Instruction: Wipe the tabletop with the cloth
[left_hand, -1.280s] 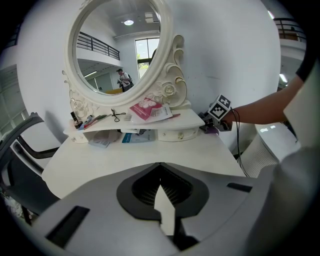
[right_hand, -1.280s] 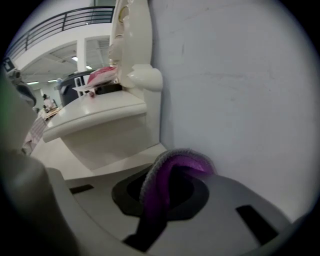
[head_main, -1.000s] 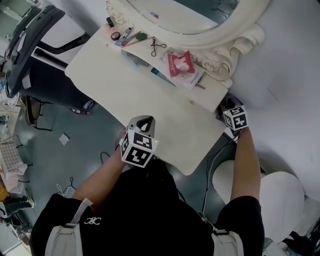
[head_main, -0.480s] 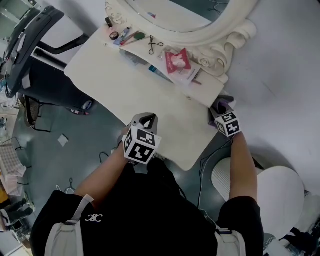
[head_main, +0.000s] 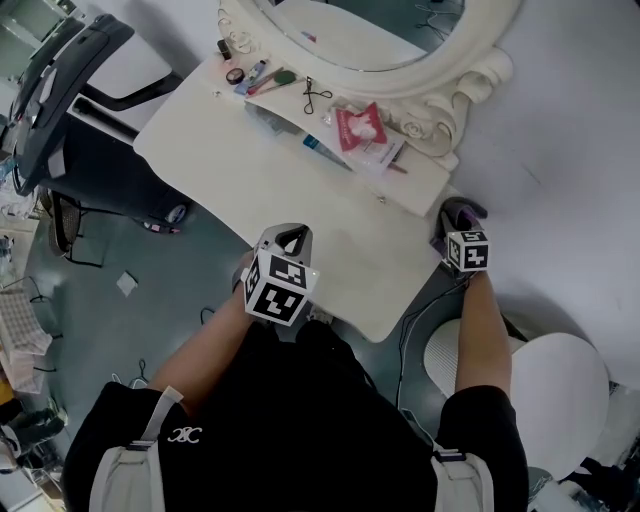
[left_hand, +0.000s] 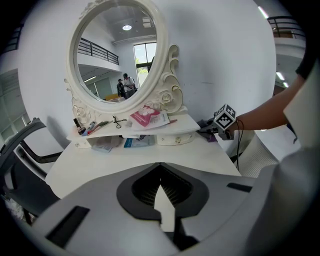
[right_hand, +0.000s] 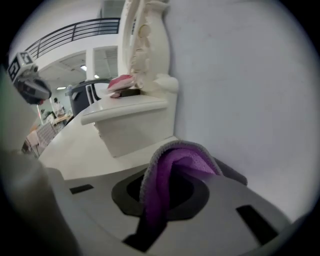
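A purple cloth with a grey edge (right_hand: 172, 170) is bunched in the jaws of my right gripper (right_hand: 167, 192), which is shut on it. In the head view the right gripper (head_main: 458, 225) holds the cloth (head_main: 460, 210) at the right end of the white tabletop (head_main: 330, 215), beside the wall and just past the raised shelf. My left gripper (head_main: 291, 240) hovers over the table's near edge, jaws together and holding nothing. In the left gripper view the left gripper (left_hand: 162, 197) faces the mirror, and the right gripper (left_hand: 223, 120) shows at the table's right end.
An oval white-framed mirror (head_main: 420, 75) stands on a raised shelf (head_main: 400, 170) at the back, carrying a pink packet (head_main: 358, 127), an eyelash curler (head_main: 313, 93) and small cosmetics (head_main: 250, 75). A dark machine (head_main: 50, 90) stands left. A round white stool (head_main: 560, 395) is lower right.
The right gripper with the cloth has shifted slightly right, toward the wall at the table's right end. The left gripper has barely moved.
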